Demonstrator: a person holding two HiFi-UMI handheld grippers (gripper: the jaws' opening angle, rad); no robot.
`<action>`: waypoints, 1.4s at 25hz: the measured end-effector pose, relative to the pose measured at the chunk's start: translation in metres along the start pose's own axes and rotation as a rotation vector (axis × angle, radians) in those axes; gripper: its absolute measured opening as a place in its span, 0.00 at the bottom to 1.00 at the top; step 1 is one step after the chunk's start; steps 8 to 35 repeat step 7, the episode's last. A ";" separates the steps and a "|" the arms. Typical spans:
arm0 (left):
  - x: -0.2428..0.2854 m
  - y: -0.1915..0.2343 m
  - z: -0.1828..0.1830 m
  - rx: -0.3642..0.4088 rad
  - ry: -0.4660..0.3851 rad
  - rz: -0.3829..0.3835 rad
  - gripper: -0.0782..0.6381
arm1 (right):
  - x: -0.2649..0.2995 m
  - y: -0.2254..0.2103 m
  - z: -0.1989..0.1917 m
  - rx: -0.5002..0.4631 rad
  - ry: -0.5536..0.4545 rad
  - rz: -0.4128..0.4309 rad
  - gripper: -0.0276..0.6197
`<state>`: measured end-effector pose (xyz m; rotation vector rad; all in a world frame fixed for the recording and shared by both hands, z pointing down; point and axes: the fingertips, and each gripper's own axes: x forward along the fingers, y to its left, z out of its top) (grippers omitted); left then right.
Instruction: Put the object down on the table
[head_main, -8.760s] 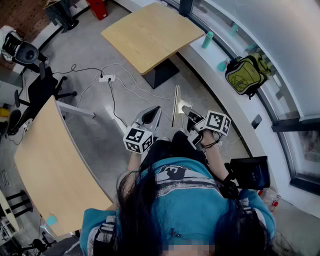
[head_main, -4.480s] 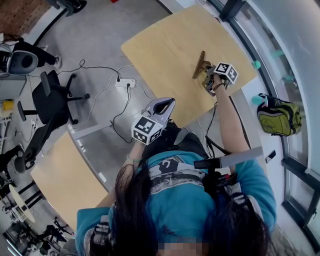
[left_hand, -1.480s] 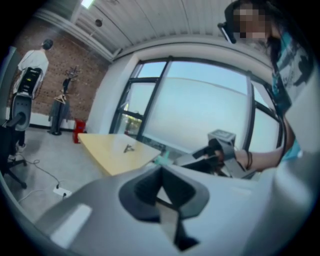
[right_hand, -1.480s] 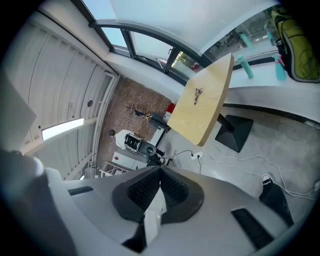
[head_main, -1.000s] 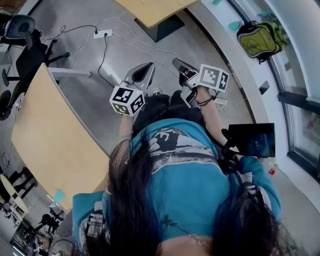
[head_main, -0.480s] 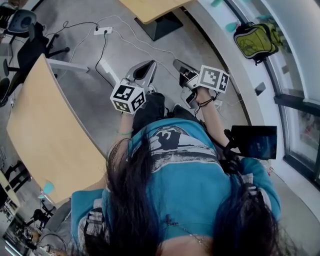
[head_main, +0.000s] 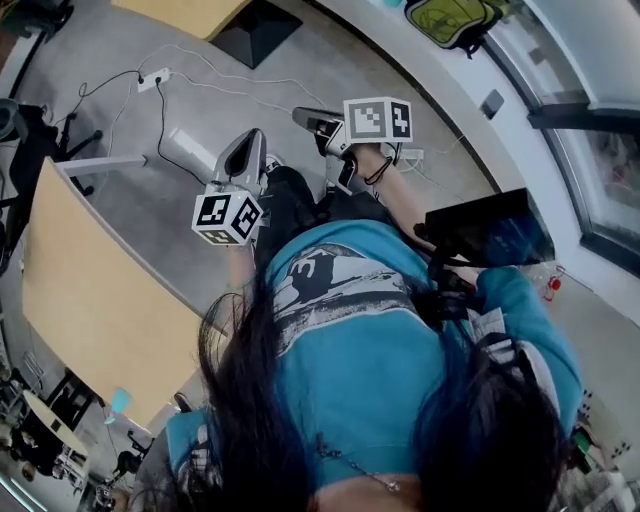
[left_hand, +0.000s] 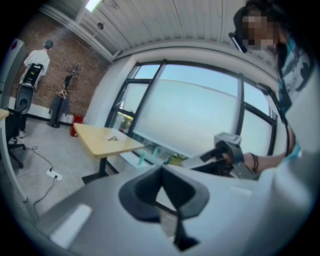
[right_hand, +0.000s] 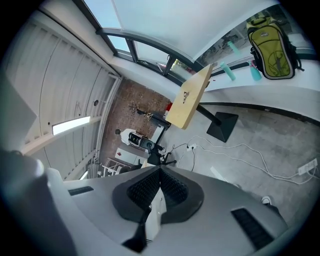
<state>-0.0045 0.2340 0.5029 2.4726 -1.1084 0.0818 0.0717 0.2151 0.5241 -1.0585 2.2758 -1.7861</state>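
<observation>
Both grippers are held in front of the person's body, away from any table. In the head view my left gripper (head_main: 252, 138) points forward, its marker cube (head_main: 228, 216) behind it. My right gripper (head_main: 298, 114) points left beside it. Each gripper's own view shows its pads pressed together with nothing between them: left gripper (left_hand: 161, 169), right gripper (right_hand: 160, 169). A small dark object (left_hand: 113, 138) lies on the far wooden table (left_hand: 95, 142). The right gripper view shows the same table (right_hand: 196, 102) with the object (right_hand: 186, 95) on top.
A second wooden table (head_main: 90, 290) stands at the person's left. Cables and a power strip (head_main: 155, 78) lie on the grey floor. A green backpack (right_hand: 272, 47) and teal bottles (right_hand: 228, 71) sit on the window ledge. A dark tablet (head_main: 490, 230) hangs at the person's right side.
The head view has swung, so the far table has slid almost out at the top. Both grippers sit a little higher and further left in the picture, still shut and empty.
</observation>
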 end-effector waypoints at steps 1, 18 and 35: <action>0.000 -0.008 -0.005 0.002 0.000 0.002 0.11 | -0.007 -0.003 -0.003 -0.002 0.004 0.003 0.06; -0.001 -0.043 -0.017 0.010 -0.014 0.006 0.11 | -0.037 -0.013 -0.015 -0.012 0.024 0.006 0.06; -0.001 -0.043 -0.017 0.010 -0.014 0.006 0.11 | -0.037 -0.013 -0.015 -0.012 0.024 0.006 0.06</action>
